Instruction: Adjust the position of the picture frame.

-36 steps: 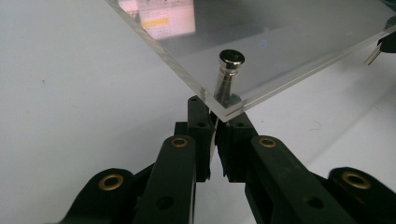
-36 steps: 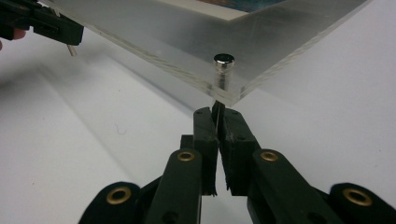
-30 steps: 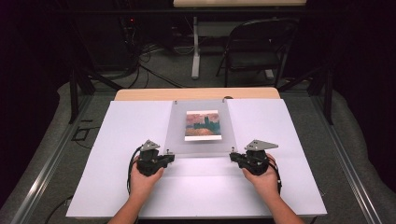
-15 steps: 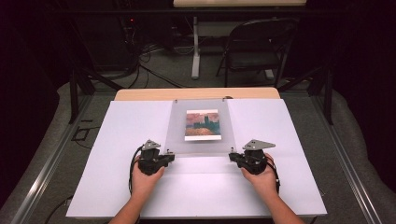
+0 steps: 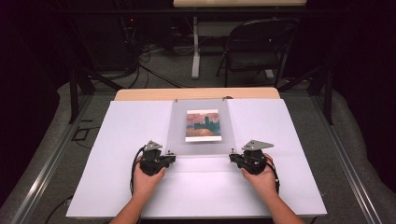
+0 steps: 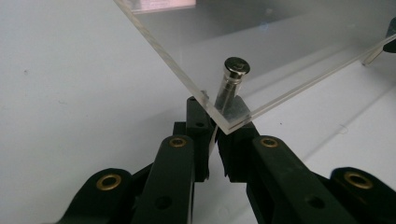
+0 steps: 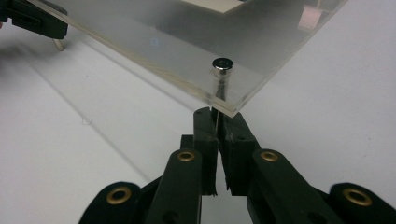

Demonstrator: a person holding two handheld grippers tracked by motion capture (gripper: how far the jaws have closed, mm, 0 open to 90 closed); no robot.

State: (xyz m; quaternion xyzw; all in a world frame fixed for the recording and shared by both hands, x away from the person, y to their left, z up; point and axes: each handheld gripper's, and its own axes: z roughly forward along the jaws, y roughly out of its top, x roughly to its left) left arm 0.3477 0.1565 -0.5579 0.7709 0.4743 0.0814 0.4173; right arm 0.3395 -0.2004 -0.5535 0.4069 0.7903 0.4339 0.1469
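Acrylic sheet (image 5: 201,126), lying mid-desk over a picture (image 5: 203,125), is being gripped at its near corners by the clenched left gripper (image 5: 171,157) and right gripper (image 5: 232,157); an even lift is being called for next.

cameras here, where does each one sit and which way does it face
High view: above the person's side, looking forward and down on the white table; both hands, left gripper and right gripper show.
Left gripper view: rides the left gripper, looking along its jaws at the clear panel corner.
Right gripper view: rides the right gripper, facing another corner.
Shared: the clear panel and its metal standoffs.
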